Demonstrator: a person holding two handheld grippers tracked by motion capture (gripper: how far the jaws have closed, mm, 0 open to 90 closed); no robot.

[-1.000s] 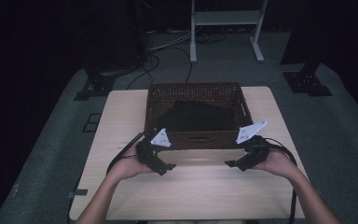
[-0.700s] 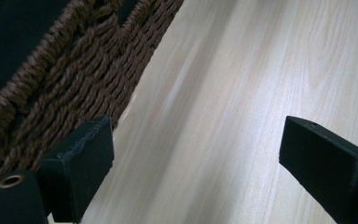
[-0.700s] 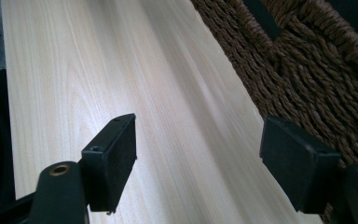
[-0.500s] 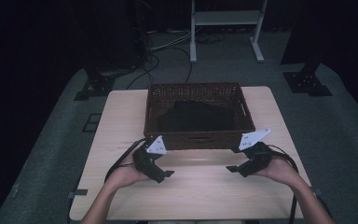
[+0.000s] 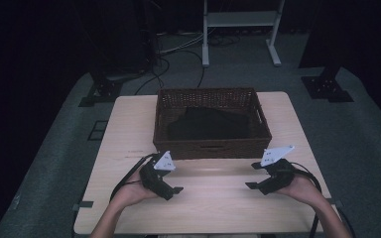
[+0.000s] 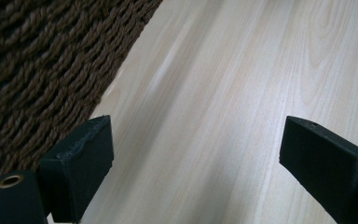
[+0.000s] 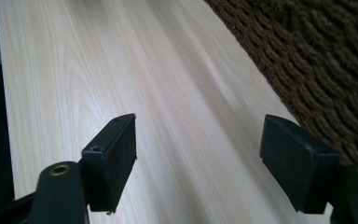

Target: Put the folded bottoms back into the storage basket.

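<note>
Where grippers flank, basket (image 5: 211, 141) lengthwise crosswise

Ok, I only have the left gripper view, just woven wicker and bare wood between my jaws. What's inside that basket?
Observer: In the high view, a dark folded cloth lies inside the wicker basket.
Operator: And where's my other gripper?
Observer: The right gripper is low over the table, in front of the basket's right corner, and the left gripper is in front of the left corner.
Operator: Is the right one holding anything?
Observer: No. In the right gripper view its jaws stand wide apart with bare wood between them and the basket wall beside one jaw.
</note>
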